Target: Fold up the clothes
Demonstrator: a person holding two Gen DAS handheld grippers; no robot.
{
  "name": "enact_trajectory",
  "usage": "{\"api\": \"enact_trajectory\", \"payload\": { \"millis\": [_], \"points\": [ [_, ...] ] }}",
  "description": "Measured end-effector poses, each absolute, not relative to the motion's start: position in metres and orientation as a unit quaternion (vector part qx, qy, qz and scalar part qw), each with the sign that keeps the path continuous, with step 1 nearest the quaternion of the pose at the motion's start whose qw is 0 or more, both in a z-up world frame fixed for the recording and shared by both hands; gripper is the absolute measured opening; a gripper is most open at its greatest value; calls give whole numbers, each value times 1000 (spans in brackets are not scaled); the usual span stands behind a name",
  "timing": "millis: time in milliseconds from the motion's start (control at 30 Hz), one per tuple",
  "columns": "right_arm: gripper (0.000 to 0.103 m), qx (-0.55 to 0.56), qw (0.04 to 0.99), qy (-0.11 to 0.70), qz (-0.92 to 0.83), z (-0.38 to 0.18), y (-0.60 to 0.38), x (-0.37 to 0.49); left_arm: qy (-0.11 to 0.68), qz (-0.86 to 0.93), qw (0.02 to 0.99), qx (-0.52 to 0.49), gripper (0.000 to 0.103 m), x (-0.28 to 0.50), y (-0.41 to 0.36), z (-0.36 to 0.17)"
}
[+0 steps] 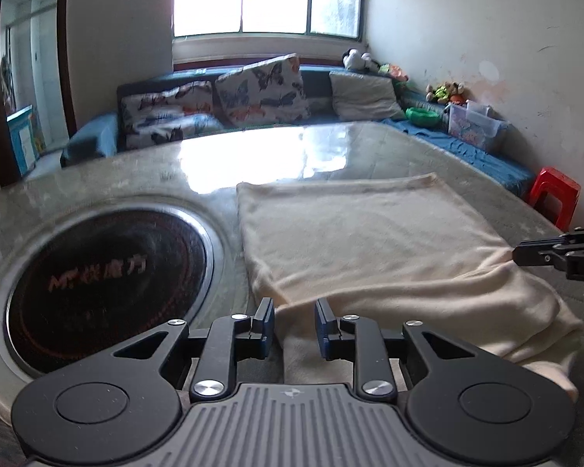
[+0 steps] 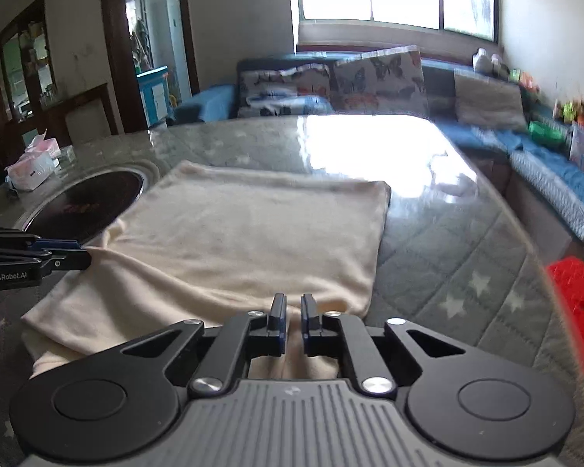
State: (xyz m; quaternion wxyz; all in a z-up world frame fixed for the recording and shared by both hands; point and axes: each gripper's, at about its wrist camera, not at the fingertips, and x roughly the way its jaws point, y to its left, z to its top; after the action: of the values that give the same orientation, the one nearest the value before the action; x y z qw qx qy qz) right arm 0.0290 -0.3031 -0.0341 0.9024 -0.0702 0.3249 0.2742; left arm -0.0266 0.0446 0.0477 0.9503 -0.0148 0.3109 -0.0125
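Judging by its drape, we take the cream cloth (image 1: 362,233), lying just right of the round hotplate (image 1: 105,284), as soft, light and limp, best pinched at the near hem; left gripper (image 1: 294,313) stands apart, right gripper (image 2: 293,308) seems narrowly parted over that hem.

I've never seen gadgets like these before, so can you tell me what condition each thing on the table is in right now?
Cream cloth: lying on the table, near edge doubled over in a loose fold.
Left gripper: fingers apart, cloth edge between them.
Right gripper: fingers nearly together over the cloth edge; grip unclear.
Round cooktop: dark, nothing on it.
Tissue pack: lying on the table.
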Motion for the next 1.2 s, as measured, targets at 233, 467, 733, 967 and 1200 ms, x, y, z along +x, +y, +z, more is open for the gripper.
{"api": "enact_trajectory", "payload": {
  "millis": [233,467,733,967,1200],
  "points": [
    [11,-85,885,324,324,-38,-282,19,310,-52,949,3,26,-31,26,45],
    [11,-113,873,327,344,-55,-259,23,321,-92,942,28,26,-36,8,33],
    [15,-98,881,316,338,-45,-270,18,325,-118,938,42,26,-41,-2,31],
    [16,-132,871,323,347,-52,-271,-2,311,-135,940,33,26,-28,-21,39],
    [16,-116,886,325,309,-49,-294,5,327,-160,931,40,25,-24,-35,25]
  ]
}}
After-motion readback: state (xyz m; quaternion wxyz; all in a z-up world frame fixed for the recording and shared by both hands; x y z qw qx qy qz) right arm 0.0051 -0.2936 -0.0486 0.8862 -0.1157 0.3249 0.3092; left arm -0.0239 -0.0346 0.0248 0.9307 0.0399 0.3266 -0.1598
